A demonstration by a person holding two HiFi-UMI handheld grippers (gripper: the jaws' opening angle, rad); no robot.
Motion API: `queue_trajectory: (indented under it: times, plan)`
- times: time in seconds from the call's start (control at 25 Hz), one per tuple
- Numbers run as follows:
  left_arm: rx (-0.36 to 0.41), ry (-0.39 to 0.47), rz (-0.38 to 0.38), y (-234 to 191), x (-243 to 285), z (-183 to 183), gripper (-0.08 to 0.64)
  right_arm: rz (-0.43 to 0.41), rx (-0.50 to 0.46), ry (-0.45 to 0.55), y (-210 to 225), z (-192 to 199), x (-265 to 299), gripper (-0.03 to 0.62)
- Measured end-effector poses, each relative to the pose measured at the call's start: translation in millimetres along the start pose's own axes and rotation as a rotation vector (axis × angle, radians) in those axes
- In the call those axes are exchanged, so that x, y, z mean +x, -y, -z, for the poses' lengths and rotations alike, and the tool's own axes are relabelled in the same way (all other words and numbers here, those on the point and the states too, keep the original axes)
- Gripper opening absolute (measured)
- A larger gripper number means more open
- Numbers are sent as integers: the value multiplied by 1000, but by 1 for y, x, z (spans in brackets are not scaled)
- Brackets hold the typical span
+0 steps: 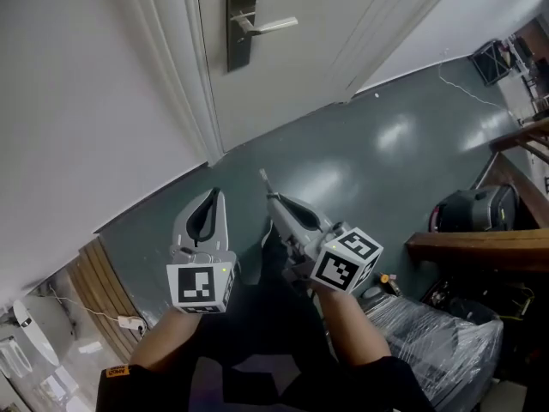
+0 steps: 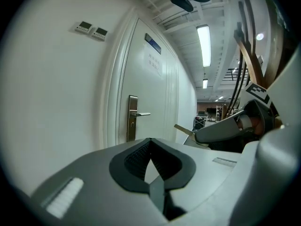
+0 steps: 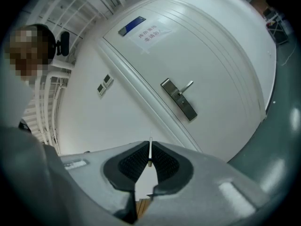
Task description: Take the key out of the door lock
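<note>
The white door carries a steel lock plate [image 1: 243, 20] [image 2: 132, 119] [image 3: 179, 99] with a lever handle [image 1: 273, 26]; I see no key in it. My right gripper [image 1: 273, 199] [image 3: 150, 145] is held low over the floor, well back from the door. It is shut on a thin metal key [image 1: 263, 178] [image 3: 150, 150] [image 2: 183, 130] that sticks out past the pads. Beside it on the left, my left gripper [image 1: 214, 196] [image 2: 150, 141] points at the door, shut, with nothing between its pads.
Dark green floor [image 1: 369, 153] lies between me and the door. At the right stand a wooden bench [image 1: 480, 245], a black bag [image 1: 473, 209] and a plastic-wrapped bundle [image 1: 437, 333]. Wooden slats [image 1: 101, 283] and a power strip [image 1: 130, 322] sit at the lower left by the wall.
</note>
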State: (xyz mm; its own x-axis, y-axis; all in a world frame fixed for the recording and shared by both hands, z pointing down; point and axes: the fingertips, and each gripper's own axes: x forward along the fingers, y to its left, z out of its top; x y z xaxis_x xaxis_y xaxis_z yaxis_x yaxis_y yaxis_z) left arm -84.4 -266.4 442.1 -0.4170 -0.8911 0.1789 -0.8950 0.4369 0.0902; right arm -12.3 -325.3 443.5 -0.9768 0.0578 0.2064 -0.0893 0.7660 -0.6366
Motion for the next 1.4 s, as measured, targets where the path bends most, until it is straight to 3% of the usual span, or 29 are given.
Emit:
queue_trajectory:
  times: [0.36, 0.96, 1.24, 1.4]
  plan:
    - [10, 26, 83, 49, -61, -3, 18, 72, -95, 71, -38, 26, -76, 15]
    - [46, -12, 154, 204, -161, 20, 18, 235, -352, 160, -47, 70, -240, 15]
    - [68, -16, 161, 209, -194, 30, 18, 232, -432, 126, -73, 105, -255, 15]
    - [69, -5, 162, 198, -203, 31, 18, 272, -451, 113, -80, 116, -254, 15]
